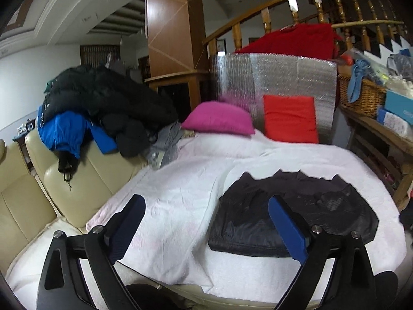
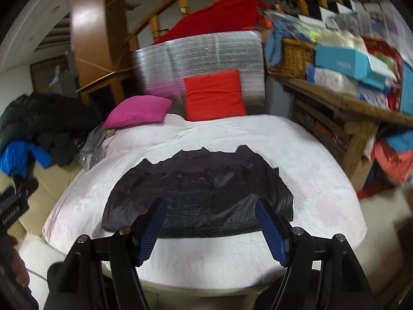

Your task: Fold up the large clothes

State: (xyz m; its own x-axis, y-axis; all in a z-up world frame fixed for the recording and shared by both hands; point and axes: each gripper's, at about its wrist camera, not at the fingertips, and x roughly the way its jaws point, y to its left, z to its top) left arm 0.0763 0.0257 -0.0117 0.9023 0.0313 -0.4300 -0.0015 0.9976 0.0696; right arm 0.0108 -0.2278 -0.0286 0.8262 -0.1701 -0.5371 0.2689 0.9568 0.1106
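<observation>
A black shiny garment (image 1: 294, 214) lies folded flat in a wide rectangle on the white bed cover (image 1: 180, 180). It also shows in the right wrist view (image 2: 201, 191), in the middle of the cover (image 2: 309, 155). My left gripper (image 1: 206, 201) is open and empty, above the cover at the garment's left edge. My right gripper (image 2: 210, 205) is open and empty, above the garment's near edge. Neither gripper touches the cloth.
A pile of black and blue jackets (image 1: 98, 108) lies on the cream sofa (image 1: 77, 180) at the left. A pink pillow (image 1: 219, 118) and a red pillow (image 1: 290, 117) lean on a silver board (image 1: 273, 75). A cluttered wooden shelf (image 2: 348, 108) stands at the right.
</observation>
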